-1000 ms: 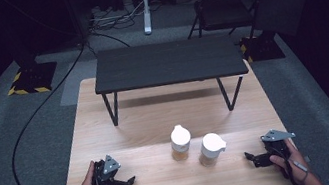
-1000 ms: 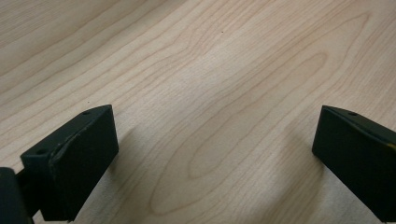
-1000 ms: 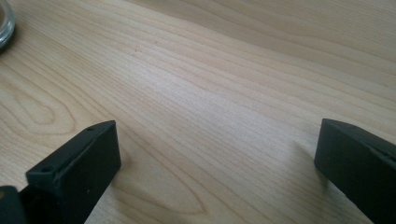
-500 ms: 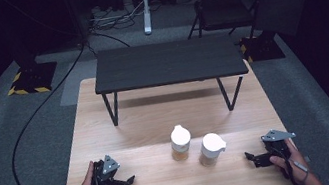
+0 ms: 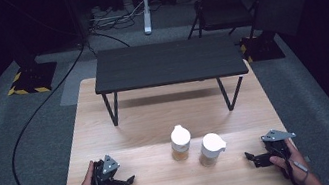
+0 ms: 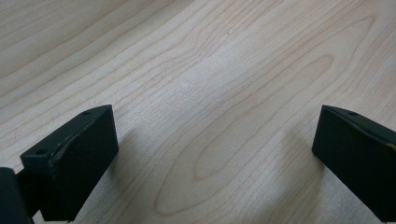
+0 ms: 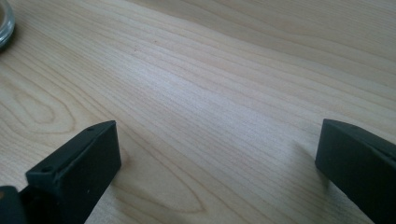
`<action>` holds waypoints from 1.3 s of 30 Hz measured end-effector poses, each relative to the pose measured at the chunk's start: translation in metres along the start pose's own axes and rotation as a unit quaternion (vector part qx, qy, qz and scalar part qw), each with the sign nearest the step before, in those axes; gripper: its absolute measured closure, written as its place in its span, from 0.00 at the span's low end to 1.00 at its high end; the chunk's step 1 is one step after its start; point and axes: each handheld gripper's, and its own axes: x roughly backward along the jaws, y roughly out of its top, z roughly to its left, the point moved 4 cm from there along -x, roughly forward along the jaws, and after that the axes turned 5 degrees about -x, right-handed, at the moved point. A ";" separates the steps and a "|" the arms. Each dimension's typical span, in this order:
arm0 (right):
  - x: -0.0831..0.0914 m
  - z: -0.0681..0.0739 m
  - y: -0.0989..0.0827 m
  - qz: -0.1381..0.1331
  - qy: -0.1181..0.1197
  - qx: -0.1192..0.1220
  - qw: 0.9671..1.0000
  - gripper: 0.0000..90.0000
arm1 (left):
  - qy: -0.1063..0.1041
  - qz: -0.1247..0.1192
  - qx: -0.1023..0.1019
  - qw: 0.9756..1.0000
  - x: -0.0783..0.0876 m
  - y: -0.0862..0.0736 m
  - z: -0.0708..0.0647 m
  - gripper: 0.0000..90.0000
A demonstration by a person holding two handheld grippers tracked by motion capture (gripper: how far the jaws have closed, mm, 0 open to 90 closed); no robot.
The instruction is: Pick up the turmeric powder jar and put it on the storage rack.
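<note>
Pale wood, matt black jaws, and two white-capped jars.

The table (image 5: 123,130) was seen to be of light wood, smooth and matt, with long wavy grain and oval figure shown clearly in both gripper views. The left gripper (image 6: 215,158) and the right gripper (image 7: 217,161) were made with matt black jaws, seemingly hard plastic, slightly scuffed at the edges; a grey metal-looking plate was carried on top of each in the high view. The two jars (image 5: 181,143) were of clear, glossy material with smooth white caps. The small bench (image 5: 167,62) was finished in dull black, and the floor (image 5: 7,164) was covered in rough grey carpet.
</note>
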 end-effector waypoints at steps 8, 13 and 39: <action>0.000 0.000 0.000 0.000 0.000 0.000 1.000 0.00 | 0.008 0.002 0.005 1.000 0.001 0.000 -0.003 0.01; 0.000 0.000 0.000 0.000 0.000 0.000 1.000 0.00 | 0.010 0.001 0.006 1.000 0.002 0.001 -0.003 0.03; 0.000 0.000 0.000 0.000 0.000 0.000 1.000 0.00 | 0.025 -0.054 0.003 0.998 0.023 0.002 -0.015 0.02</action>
